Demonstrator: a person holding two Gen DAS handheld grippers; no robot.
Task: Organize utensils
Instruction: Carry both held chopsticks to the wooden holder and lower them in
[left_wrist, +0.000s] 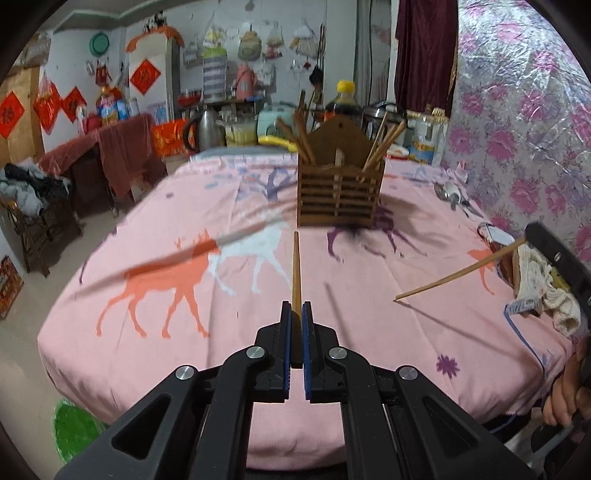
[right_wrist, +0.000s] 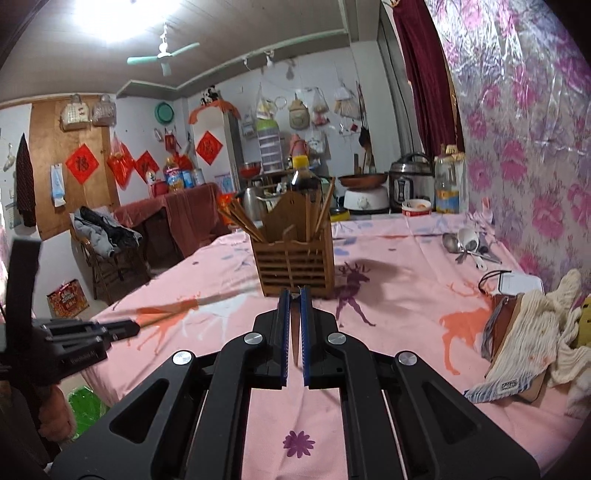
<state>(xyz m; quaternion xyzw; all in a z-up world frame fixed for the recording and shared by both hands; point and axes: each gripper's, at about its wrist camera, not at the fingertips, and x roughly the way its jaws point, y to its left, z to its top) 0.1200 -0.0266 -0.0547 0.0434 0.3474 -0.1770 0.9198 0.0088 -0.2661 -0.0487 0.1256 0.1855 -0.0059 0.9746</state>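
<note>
A brown slatted wooden utensil holder stands on the pink deer-print tablecloth, with several chopsticks in it. It also shows in the right wrist view. My left gripper is shut on a wooden chopstick that points forward at the holder. My right gripper is shut on another chopstick, seen end-on between the pads. In the left wrist view that chopstick slants down from the right gripper at the right edge.
Metal and white spoons lie at the far right by the floral wall. A crumpled cloth, a notebook and a white device lie at the right edge. A dark bottle, a rice cooker and jars stand behind the holder.
</note>
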